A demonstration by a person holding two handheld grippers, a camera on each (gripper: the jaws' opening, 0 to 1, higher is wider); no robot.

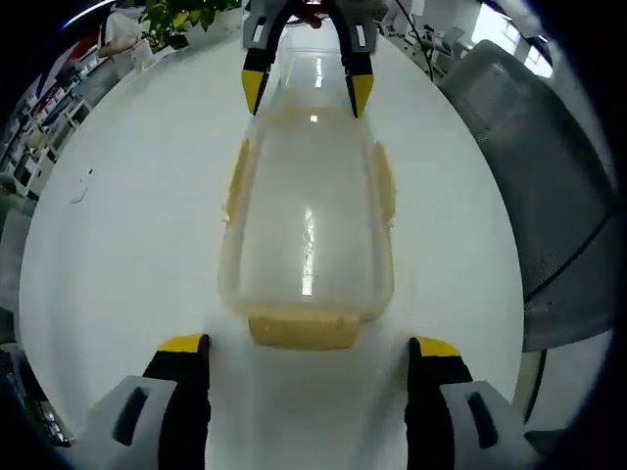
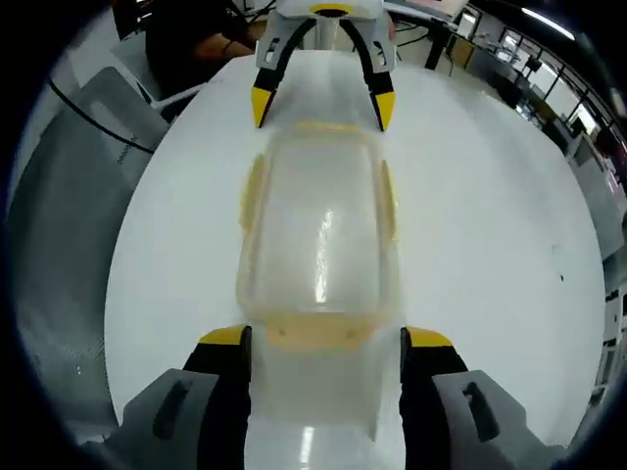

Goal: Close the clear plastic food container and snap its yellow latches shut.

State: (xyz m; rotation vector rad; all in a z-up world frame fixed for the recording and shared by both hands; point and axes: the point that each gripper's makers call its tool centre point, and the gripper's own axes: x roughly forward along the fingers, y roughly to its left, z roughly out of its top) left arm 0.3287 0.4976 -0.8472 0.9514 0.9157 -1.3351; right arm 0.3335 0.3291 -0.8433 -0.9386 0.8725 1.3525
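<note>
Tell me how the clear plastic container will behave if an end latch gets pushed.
The container looks empty, so it is probably light and may slide on the smooth white table. Its low, broad shape seems unlikely to tip. With the right tongs and left tongs open at opposite ends, bracing should help.

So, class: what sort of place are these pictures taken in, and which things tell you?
Probably an office or lab workspace: a large white table, a grey mesh office chair beside it, a potted plant and more desks under ceiling strip lights behind.
</note>
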